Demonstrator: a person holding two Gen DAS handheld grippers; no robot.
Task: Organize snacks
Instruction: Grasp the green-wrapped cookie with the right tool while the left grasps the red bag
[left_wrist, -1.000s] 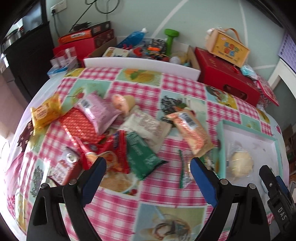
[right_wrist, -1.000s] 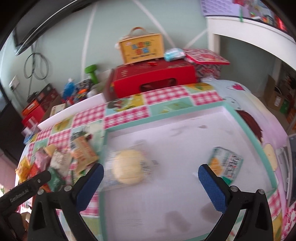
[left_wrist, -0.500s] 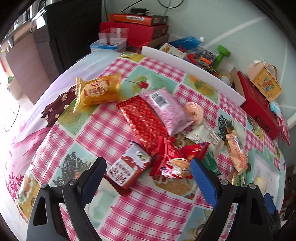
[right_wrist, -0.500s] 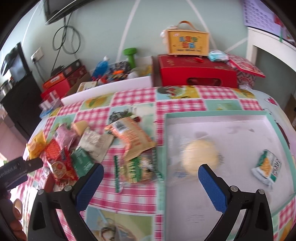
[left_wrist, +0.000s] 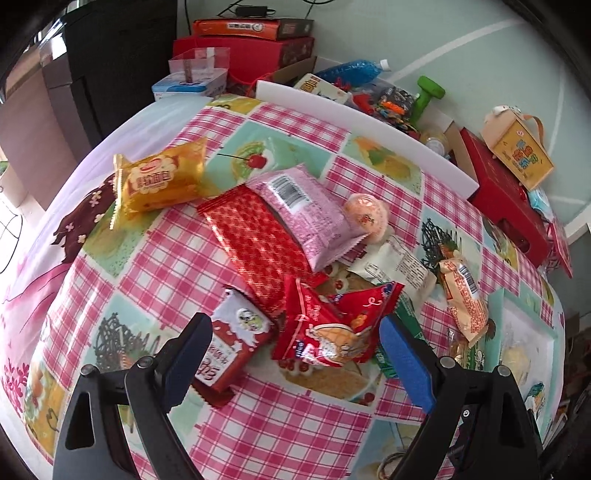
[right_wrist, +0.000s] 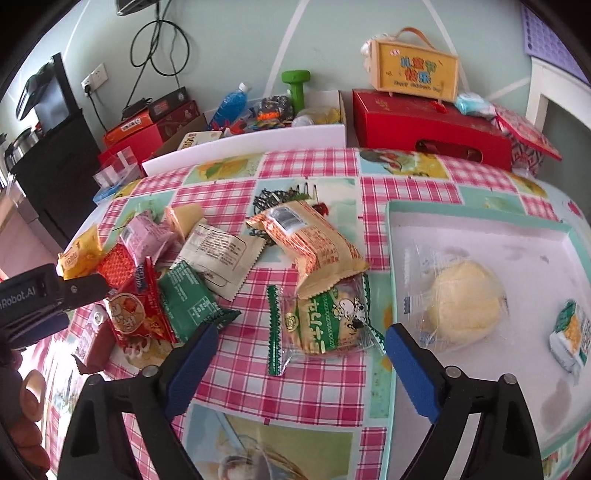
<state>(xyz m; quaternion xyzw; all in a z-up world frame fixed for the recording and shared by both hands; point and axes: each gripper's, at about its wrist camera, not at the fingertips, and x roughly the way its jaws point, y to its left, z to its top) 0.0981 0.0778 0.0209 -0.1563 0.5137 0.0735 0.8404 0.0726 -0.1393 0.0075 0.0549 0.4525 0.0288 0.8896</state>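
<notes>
Left gripper: jaws spread, empty, over a crinkled red foil packet; right gripper: jaws spread, empty, over a clear-and-green wrapped biscuit; glossy checked tablecloth; at 3 o'clock, a teal-rimmed white tray holds 2 snacks, including a round pale bun; red boxes at 12 o'clock.

Left gripper body reads "nRobot.AI"; snack pkt print is Chinese, too small to read.
</notes>
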